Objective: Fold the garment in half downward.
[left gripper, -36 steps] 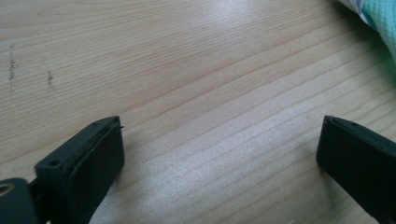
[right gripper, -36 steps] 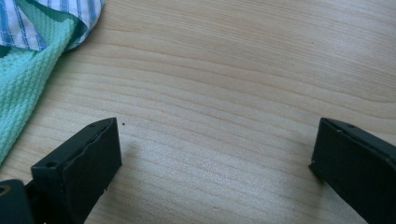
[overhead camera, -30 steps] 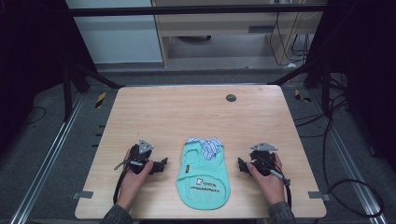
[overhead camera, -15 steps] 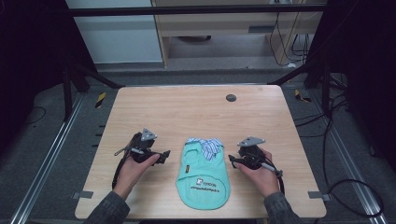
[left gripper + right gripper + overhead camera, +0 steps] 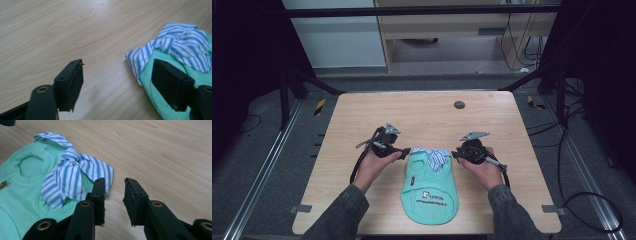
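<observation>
Both hands have slid up the table since the earlier pictures, from beside the middle of the green sweater [image 5: 429, 186] to beside its top end.

Now the left gripper [image 5: 404, 151] sits just left of the sweater's collar. The left hand [image 5: 374, 162] holds it flat and low, with its tips pointing right at the cloth. Its jaws have just been closing, but they are wide apart, with bare wood between them. One jaw hangs over the sweater's edge. It holds nothing.

The right gripper [image 5: 455, 154] sits just right of the collar, and the right hand [image 5: 483, 167] points it left at the cloth. Its jaws have just been closing too. Now a small gap is left, and nothing is in it. The stripy cloth's edge lies just beside one jaw.

The sweater lies flat on the table [image 5: 422, 112], between the two grippers and near the person's edge. It runs long from front to back. Its collar end, with the blue and white stripy cloth [image 5: 434, 156], points away from the person. Its round bottom end points at the person.
</observation>
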### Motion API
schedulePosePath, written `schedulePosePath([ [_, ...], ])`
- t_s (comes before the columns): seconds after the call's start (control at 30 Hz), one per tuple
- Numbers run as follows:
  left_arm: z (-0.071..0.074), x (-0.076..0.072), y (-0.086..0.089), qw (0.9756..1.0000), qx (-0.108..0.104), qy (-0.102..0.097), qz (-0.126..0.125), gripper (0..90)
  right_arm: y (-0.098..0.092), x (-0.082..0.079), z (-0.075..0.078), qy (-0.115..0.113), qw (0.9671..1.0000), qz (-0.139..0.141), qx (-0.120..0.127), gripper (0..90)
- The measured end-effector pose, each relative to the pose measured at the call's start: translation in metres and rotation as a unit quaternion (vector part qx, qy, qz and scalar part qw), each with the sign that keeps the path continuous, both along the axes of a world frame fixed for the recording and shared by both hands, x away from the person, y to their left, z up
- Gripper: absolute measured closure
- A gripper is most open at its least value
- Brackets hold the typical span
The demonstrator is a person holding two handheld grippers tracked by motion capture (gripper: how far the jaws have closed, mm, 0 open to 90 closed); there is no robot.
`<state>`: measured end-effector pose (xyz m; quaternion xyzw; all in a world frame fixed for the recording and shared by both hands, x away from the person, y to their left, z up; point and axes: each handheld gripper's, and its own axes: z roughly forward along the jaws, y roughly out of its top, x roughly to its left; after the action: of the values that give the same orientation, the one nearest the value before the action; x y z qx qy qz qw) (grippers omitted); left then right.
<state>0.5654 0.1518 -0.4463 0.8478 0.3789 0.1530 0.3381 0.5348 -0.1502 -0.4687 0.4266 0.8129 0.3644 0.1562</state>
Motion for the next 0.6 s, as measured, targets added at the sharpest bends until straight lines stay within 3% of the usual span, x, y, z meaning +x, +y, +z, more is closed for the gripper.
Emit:
schedulePosePath([
  [0.07,0.0,0.005,-0.004,1.0,0.003,0.0,0.003,28.8,0.002,0.005,-0.002,0.005,0.9999,-0.001,0.01,71.3],
  [0.27,-0.005,0.017,-0.015,0.9999,0.002,0.013,0.0,31.0,0.011,0.018,-0.005,0.01,0.9999,-0.003,0.005,68.4],
  [0.43,-0.013,0.021,-0.02,0.9997,0.016,0.021,0.004,32.8,0.019,0.024,-0.005,0.016,0.9999,-0.004,-0.001,63.9],
  [0.6,-0.018,0.022,-0.023,0.9996,0.006,0.025,0.008,35.7,0.027,0.03,-0.009,0.02,0.9998,-0.007,-0.006,61.7],
])
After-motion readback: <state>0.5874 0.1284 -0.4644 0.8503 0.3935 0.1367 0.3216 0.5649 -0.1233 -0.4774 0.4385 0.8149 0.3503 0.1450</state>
